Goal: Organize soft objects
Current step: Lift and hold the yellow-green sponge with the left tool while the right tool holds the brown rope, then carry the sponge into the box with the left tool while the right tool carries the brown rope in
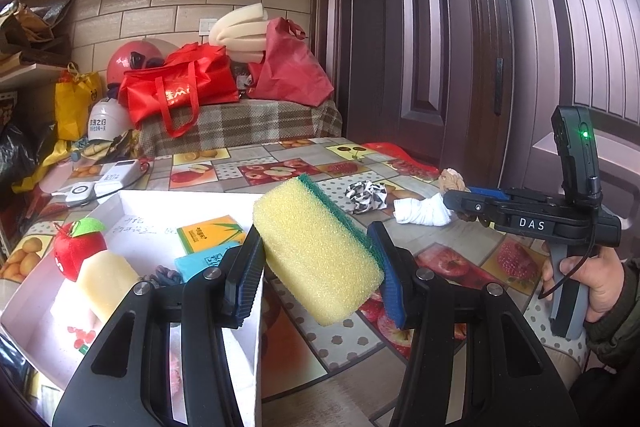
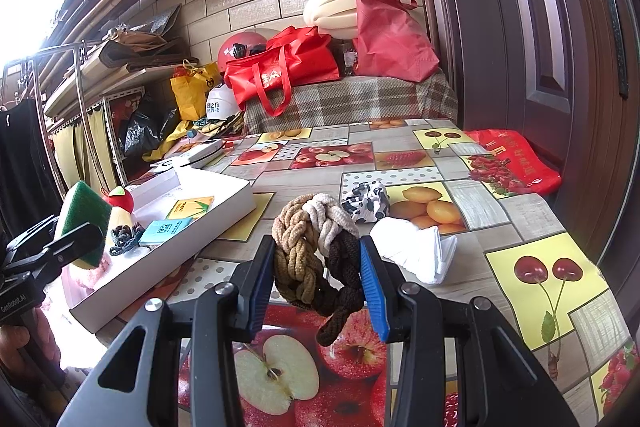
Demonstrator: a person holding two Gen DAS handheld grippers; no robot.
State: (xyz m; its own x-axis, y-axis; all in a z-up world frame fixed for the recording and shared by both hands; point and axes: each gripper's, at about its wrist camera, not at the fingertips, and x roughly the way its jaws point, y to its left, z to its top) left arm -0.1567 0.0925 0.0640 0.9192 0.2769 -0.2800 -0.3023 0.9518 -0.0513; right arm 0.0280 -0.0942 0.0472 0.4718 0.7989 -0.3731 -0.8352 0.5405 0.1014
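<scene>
Sponge [image 1: 320, 247] clamped in left tool [image 1: 320, 267], beside box [image 1: 192, 199]

Your left tongs [image 1: 316, 263] hold the sponge [image 1: 316, 247] just right of the box [image 1: 152, 203]. Ahead of your right tongs [image 2: 316, 279], the sock [image 2: 416, 251] lies on the tabletop [image 2: 520, 211].

left gripper [image 1: 320, 267]: raised, jaws clamped on a sponge [image 1: 316, 247]; pads flat against its sides | right gripper [image 2: 318, 279]: tipped slightly down, jaws closed on a braided rope [image 2: 316, 259] | hand [image 1: 596, 279] (right) wraps that gripper's handle
</scene>
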